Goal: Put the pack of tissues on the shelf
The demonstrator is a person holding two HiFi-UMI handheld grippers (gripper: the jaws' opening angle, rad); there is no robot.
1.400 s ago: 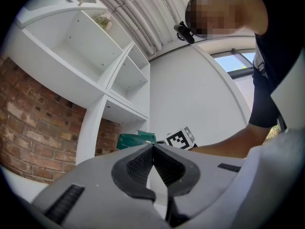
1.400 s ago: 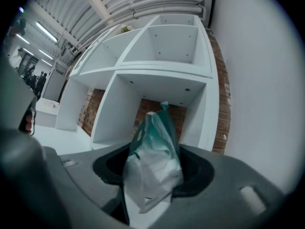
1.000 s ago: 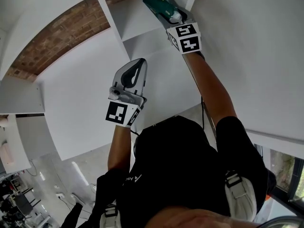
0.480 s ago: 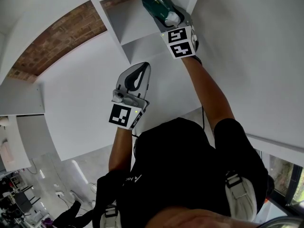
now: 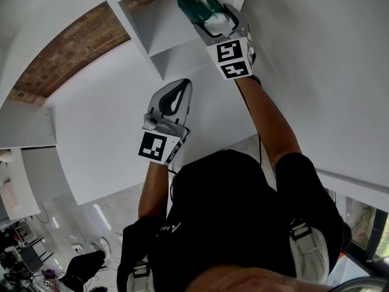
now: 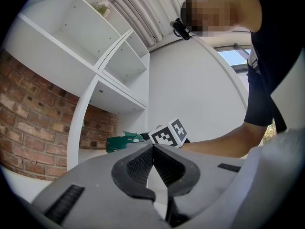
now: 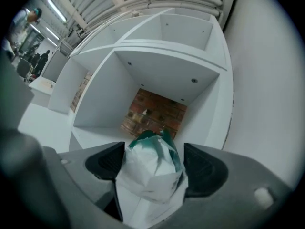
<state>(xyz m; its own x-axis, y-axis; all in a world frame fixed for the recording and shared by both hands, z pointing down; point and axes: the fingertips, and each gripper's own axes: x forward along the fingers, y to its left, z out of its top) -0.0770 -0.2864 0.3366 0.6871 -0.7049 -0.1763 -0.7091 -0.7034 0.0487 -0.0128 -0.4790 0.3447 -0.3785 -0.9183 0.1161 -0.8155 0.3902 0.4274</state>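
The pack of tissues [image 5: 196,6], green and white, lies inside a compartment of the white shelf [image 5: 159,30] with a brick back. My right gripper [image 5: 209,18] reaches into that compartment. Its jaws are opening and stand wide, with the pack [image 7: 152,168] between them. The pads [image 7: 202,168] show a gap to the wrapper, so they are not pressing on it. My left gripper [image 5: 178,85] hangs lower in front of the white panel, shut with nothing in it. In the left gripper view its jaws [image 6: 152,148] meet at the tips, and the pack [image 6: 123,141] shows beyond them.
Other white shelf compartments [image 7: 183,30] sit above and beside this one. A brick wall [image 5: 67,53] runs along the left behind the shelf unit. A tall white panel [image 5: 316,72] closes off the right. The person's arm [image 5: 267,120] stretches up to the shelf.
The right gripper has pushed the pack a little farther into the compartment, and its jaws have spread apart off the pack. The left gripper has barely moved.
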